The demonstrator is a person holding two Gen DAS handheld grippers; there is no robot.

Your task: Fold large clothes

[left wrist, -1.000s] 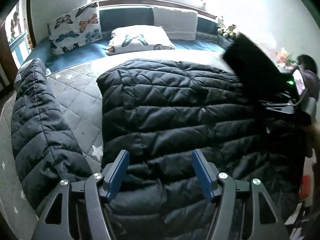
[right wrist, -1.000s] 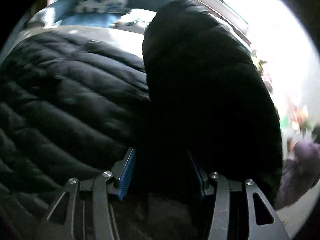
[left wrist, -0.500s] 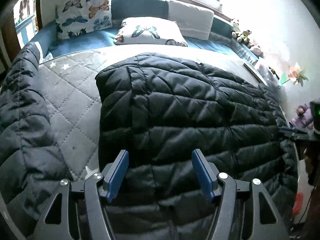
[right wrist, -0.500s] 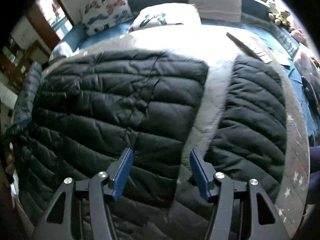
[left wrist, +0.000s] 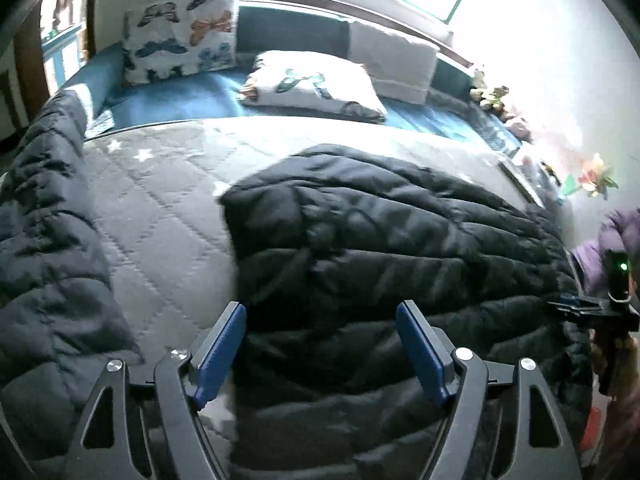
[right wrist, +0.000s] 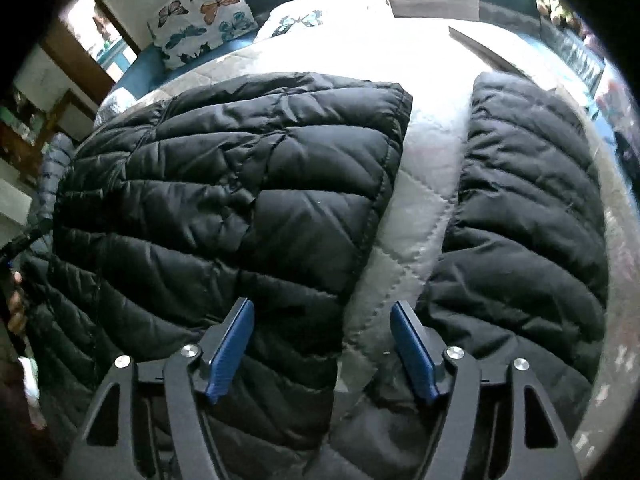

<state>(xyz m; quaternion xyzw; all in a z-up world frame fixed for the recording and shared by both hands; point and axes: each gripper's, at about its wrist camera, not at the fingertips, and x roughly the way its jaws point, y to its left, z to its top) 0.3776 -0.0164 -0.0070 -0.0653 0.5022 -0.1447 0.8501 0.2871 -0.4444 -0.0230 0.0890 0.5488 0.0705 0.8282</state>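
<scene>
A black quilted puffer jacket (left wrist: 384,248) lies spread on the grey quilted bed cover (left wrist: 160,208). Its left sleeve (left wrist: 44,248) lies stretched out to the left, apart from the body. In the right wrist view the body (right wrist: 224,200) fills the left and the right sleeve (right wrist: 528,216) lies to the right, with a strip of cover (right wrist: 416,216) between them. My left gripper (left wrist: 322,344) is open and empty above the jacket's lower left part. My right gripper (right wrist: 322,348) is open and empty above the gap beside the right sleeve. It also shows at the right edge of the left wrist view (left wrist: 600,312).
Butterfly pillows (left wrist: 184,32) (left wrist: 316,84) and a white cushion (left wrist: 392,60) lie at the head of the bed on a blue sheet. Small toys (left wrist: 492,96) and a paper flower (left wrist: 592,180) are by the right wall. Wooden furniture (right wrist: 56,92) stands to the left.
One second ago my right gripper held the right sleeve up. It has let go, and the sleeve now lies flat beside the body. My left gripper has shifted a little left.
</scene>
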